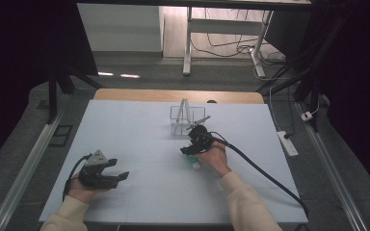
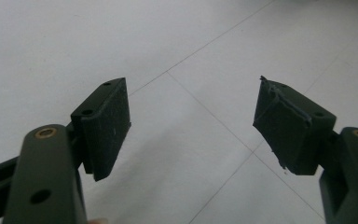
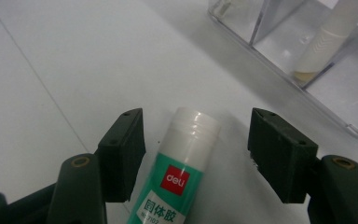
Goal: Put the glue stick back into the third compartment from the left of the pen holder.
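Glue stick (image 3: 177, 177) lies flat on the white table (image 1: 139, 192), between the spread jaws of the right gripper (image 3: 196, 154), pads clear of it. Left gripper (image 2: 191, 126) jaws apart, nothing between them.

One glue stick (image 3: 179, 177) lies on the table (image 1: 125, 125). One clear holder (image 1: 187, 120) stands toward the far edge, with one white pen (image 3: 326, 37) inside. Two grippers: left (image 1: 118, 169) and right (image 1: 189, 147).

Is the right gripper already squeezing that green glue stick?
No. In the right gripper view the glue stick lies on the table between the right gripper pads, with a clear gap on each side.
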Motion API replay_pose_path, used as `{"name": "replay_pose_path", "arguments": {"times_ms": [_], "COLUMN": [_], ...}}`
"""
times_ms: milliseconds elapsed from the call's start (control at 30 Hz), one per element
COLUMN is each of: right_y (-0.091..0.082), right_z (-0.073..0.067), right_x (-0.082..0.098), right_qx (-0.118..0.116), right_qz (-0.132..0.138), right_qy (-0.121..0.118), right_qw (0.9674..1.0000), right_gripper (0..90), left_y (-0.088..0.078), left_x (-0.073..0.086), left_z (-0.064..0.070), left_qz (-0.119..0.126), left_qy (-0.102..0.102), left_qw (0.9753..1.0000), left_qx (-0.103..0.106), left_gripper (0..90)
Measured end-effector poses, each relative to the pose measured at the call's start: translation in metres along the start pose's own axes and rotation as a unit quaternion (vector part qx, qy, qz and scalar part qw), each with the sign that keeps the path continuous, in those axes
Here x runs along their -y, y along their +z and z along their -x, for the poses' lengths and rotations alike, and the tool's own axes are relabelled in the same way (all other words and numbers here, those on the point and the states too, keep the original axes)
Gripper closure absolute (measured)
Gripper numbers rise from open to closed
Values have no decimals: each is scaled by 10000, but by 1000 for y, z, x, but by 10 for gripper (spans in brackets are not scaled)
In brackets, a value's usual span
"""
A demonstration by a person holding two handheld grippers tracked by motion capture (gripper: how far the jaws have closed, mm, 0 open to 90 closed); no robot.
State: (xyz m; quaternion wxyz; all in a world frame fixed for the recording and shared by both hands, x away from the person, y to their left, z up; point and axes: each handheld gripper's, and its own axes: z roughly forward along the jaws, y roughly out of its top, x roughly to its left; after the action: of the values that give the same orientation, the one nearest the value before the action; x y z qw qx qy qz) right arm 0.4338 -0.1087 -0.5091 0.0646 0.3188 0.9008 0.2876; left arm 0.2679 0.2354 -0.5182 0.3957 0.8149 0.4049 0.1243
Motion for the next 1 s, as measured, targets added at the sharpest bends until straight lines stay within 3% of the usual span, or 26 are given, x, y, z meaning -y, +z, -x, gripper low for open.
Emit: {"name": "replay_pose_path", "arguments": {"times_ms": [467,1000], "right_y": [4,4], "right_z": [-7,-7], "right_x": [0,-2], "right_qx": [194,314], "right_qz": [-207,-225], "right_qy": [-56,155], "right_qw": [9996,9991], "right_gripper": [537,620], "left_y": [-1,-3], "left_x": [0,1], "left_z": [-1,-2], "left_qz": [6,27], "left_qy": [3,-13], "left_qw": [10000,10000], "left_qx": [-21,-50], "left_gripper": [267,267]}}
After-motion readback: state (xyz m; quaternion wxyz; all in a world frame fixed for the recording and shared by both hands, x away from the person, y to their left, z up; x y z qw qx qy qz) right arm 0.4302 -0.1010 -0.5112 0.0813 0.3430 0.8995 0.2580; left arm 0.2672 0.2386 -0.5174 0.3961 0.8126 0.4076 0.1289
